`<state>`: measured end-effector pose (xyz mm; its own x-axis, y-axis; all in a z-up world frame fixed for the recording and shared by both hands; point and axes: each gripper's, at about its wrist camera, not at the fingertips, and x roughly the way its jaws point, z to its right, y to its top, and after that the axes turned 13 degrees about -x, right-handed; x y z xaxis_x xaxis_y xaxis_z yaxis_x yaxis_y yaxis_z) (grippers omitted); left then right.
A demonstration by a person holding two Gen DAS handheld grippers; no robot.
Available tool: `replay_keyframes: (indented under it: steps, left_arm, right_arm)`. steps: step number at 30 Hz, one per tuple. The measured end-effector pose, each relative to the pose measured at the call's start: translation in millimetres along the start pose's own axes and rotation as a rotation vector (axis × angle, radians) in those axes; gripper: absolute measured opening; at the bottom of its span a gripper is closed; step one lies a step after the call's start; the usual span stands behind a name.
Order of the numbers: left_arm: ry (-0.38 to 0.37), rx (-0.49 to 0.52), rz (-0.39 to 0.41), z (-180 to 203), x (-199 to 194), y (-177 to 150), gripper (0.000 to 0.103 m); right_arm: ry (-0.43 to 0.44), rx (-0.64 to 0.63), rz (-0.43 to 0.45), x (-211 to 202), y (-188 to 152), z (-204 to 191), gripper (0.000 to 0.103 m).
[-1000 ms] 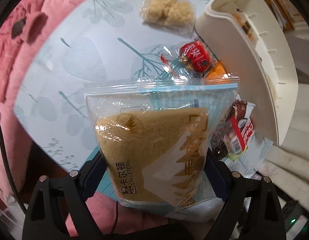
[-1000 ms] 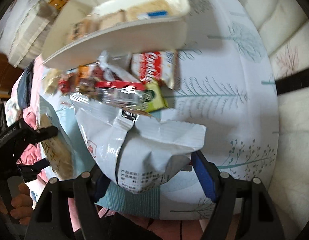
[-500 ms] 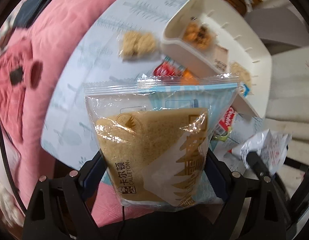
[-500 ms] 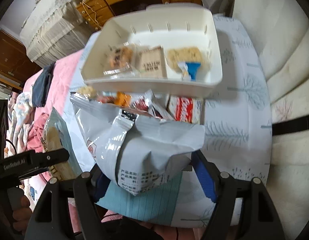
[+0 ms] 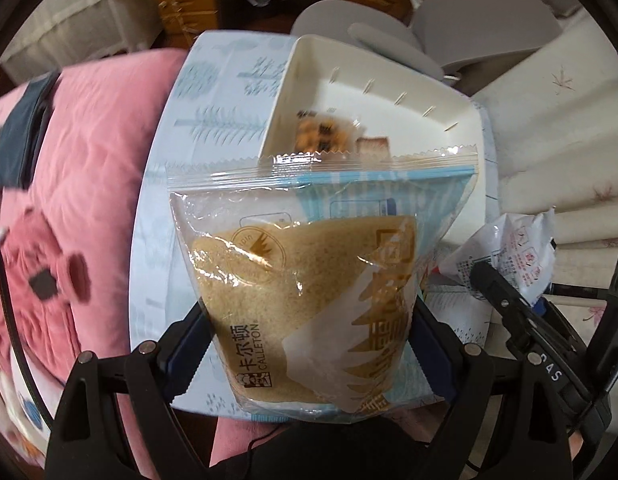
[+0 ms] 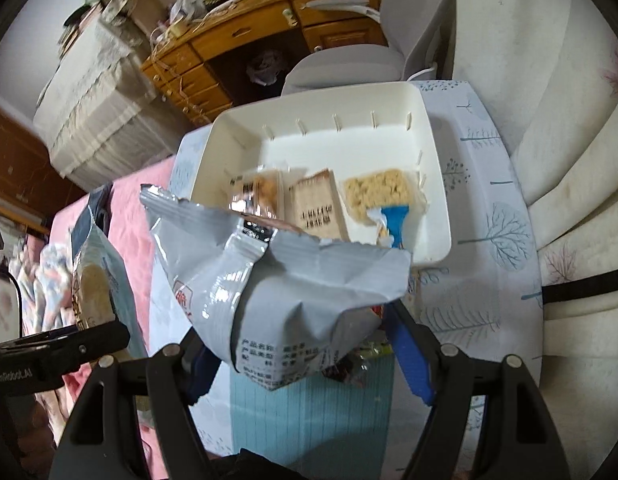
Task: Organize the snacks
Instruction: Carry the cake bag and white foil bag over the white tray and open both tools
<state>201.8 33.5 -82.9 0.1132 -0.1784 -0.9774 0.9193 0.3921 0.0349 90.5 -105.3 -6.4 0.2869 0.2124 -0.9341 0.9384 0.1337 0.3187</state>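
Soft, even daylight fills both views, with no hard shadows. Both are fisheye pictures: straight edges bow outward and the corners fall to black. In the left wrist view the clear wrapper of the cake packet (image 5: pixel 309 280) carries small white glints, while the pink bedding (image 5: pixel 81 200) at left and the white bin (image 5: pixel 373 112) at far are smeared by motion blur. In the right wrist view the grey bag (image 6: pixel 285 292) shows a dull sheen on its creases, and the far wooden dresser (image 6: pixel 245 40) is slightly soft.
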Motion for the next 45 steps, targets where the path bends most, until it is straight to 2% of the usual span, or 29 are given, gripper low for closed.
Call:
replay_keyframes:
  steps: [10,20,31,34,38,45]
  left_arm:
    - [-0.056,0.096,0.028,44,11,66,0.091]
    - [-0.090,0.122,0.022,67,55,109,0.091]
    - [-0.147,0.084,0.011,71,77,117,0.093]
    - [-0.162,0.071,0.022,69,74,116,0.098]
    - [-0.177,0.065,0.043,68,65,110,0.099]
    - [-0.195,0.059,0.032,59,54,81,0.099]
  right_arm:
    - [-0.032,0.136,0.051,10,35,26,0.076]
    - [-0.027,0.221,0.075,34,58,57,0.076]
    - [0.000,0.271,0.070,49,61,71,0.078]
    - [0.004,0.285,0.065,49,58,75,0.078]
    - [-0.009,0.297,0.071,43,50,78,0.086]
    - [0.018,0.309,0.094,24,33,80,0.088]
